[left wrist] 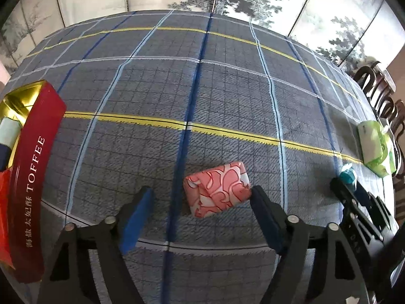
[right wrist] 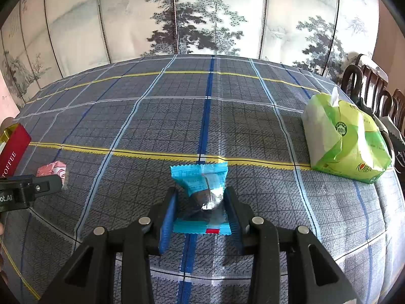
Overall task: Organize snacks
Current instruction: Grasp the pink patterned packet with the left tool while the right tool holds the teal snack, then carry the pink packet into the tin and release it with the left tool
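Note:
A pink-and-white patterned candy (left wrist: 217, 187) lies on the plaid tablecloth between the fingers of my left gripper (left wrist: 201, 202). Its right end touches the right pad, while a wide gap separates it from the left pad, so the jaws are open. The same candy (right wrist: 54, 168) shows at the far left of the right wrist view, beside the left gripper's tip (right wrist: 48, 185). My right gripper (right wrist: 201, 202) is shut on a blue snack packet (right wrist: 202, 192) with a dark sweet inside. That packet (left wrist: 348, 174) sticks up from the right gripper (left wrist: 354, 192) at the right edge of the left wrist view.
An open red tin marked TOFFEE (left wrist: 33, 177) with a gold lining and some packets inside stands at the left (right wrist: 12, 149). A green tissue pack (right wrist: 346, 139) lies at the right edge of the table. Dark wooden chairs (right wrist: 374, 83) stand beyond it. A painted folding screen is behind the table.

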Demonstrator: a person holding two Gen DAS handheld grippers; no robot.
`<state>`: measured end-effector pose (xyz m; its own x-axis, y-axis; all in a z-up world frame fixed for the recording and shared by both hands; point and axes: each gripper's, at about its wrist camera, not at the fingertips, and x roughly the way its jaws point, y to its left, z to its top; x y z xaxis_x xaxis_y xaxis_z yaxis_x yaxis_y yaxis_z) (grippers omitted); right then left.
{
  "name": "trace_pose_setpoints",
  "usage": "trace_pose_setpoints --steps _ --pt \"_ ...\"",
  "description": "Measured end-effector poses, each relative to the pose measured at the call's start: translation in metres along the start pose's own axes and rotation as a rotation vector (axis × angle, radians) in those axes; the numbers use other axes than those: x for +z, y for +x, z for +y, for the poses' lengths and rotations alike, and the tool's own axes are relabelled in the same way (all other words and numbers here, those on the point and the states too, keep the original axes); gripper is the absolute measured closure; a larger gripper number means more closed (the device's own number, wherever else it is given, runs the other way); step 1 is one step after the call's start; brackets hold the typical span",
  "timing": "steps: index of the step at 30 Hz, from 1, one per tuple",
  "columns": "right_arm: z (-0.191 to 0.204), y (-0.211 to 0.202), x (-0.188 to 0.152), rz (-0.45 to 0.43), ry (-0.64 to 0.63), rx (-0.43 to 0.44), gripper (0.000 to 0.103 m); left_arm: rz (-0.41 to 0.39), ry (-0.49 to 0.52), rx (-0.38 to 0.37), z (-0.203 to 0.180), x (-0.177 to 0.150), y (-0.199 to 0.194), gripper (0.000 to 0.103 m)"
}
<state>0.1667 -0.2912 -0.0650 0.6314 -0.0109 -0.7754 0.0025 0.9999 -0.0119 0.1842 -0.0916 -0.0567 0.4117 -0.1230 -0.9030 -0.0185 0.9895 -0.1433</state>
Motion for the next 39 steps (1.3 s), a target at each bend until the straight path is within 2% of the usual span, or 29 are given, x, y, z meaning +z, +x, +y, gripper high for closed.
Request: trace_pose_setpoints --steps 4,7,21,39 --pt "0.0 0.0 0.0 0.0 -0.001 -0.001 0.064 -0.006 0.017 -0.016 0.005 -0.002 -0.003 0.044" --pt "-0.001 0.0 0.0 0.0 -0.001 -0.001 0.064 -0.008 0.033 -0.033 0.007 -0.003 -0.005 0.058" --pt "-0.001 0.0 0.001 0.001 -0.002 -0.002 0.064 -0.006 0.084 -0.066 0.023 -0.015 -0.015 0.061" --pt "-0.001 0.0 0.001 0.001 -0.003 -0.003 0.064 -0.017 0.135 -0.037 0.034 -0.038 -0.033 0.062"
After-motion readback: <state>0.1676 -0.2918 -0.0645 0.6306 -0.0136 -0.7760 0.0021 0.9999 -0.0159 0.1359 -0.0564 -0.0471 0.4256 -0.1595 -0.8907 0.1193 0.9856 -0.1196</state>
